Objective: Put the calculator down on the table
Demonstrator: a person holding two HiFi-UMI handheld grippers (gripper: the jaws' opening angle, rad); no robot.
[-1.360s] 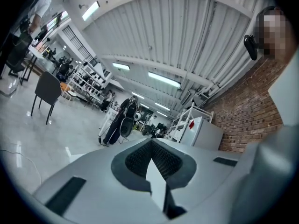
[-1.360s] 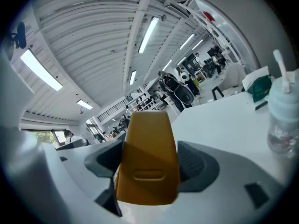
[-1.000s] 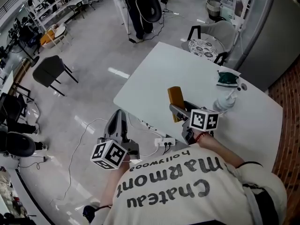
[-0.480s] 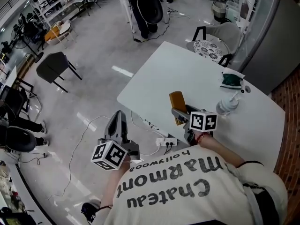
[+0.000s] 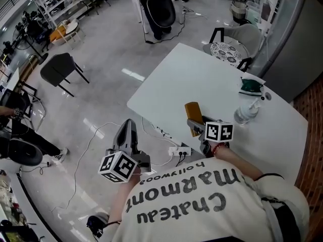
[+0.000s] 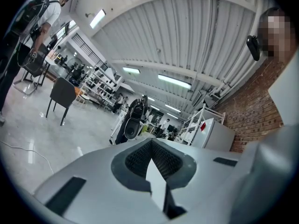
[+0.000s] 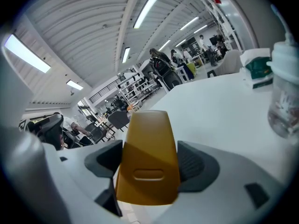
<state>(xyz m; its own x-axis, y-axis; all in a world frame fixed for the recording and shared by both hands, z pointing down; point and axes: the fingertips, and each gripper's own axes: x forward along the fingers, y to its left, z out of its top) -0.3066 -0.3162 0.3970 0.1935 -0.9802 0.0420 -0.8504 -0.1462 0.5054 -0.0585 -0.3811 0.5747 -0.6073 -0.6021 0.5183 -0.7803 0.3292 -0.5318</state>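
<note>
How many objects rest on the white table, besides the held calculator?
2: a clear bottle right of the calculator in the right gripper, and a green packet beyond the bottle. The person's body may hide more.

Calculator [image 7: 147,157] mustard-yellow; table [image 5: 202,79] white; chair [image 5: 57,69] black.

Glossy grey floor [image 5: 101,54] with a power strip [image 5: 179,150] lying on it. 1 black chair [image 5: 59,69] at left, 1 padded chair [image 5: 229,44] just beyond the white desk [image 5: 202,79]. Brick wall [image 5: 312,110] at right. Shelving [image 5: 55,1] far off. Ribbed ceiling [image 6: 154,36] with strip lights [image 6: 174,81].
</note>
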